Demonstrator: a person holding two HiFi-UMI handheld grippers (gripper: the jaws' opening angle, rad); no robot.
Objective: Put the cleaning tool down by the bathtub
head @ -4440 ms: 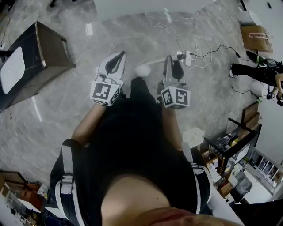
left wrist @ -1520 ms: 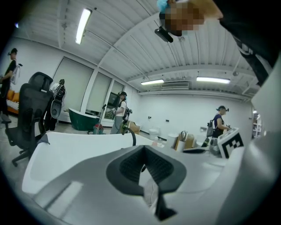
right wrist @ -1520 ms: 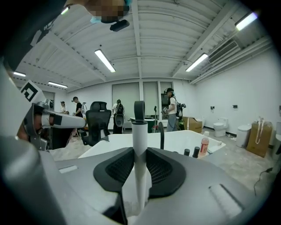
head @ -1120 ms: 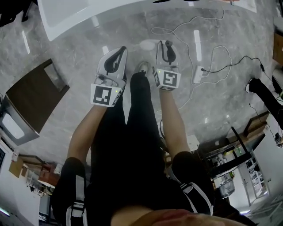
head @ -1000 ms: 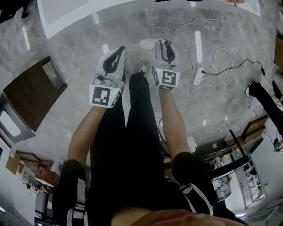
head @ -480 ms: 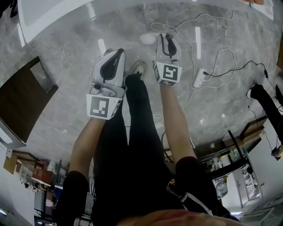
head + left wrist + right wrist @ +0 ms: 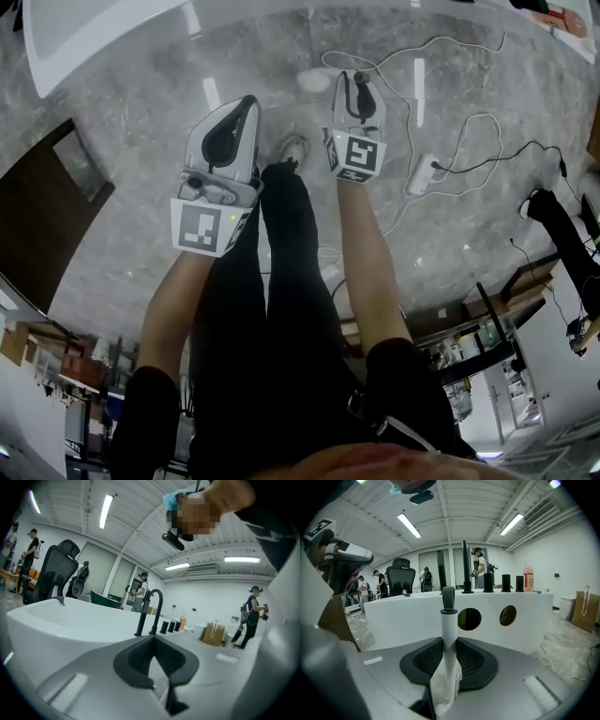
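Observation:
My right gripper is shut on the cleaning tool's white handle, which stands up between the pads and ends in a grey cap. In the head view the tool's pale round head hangs just left of the jaw tips, over the marble floor near the white bathtub. The tub's side wall stands straight ahead of that gripper. My left gripper is shut with nothing in it and points at the tub rim.
A power strip with looping cables lies on the floor at right. A dark wooden cabinet stands at left. A black faucet and bottles sit on the tub's rim. My shoe is between the grippers. People stand in the background.
Both grippers have sunk toward the floor in front of the tub. The right one still holds the tool, and the left stays shut and empty.

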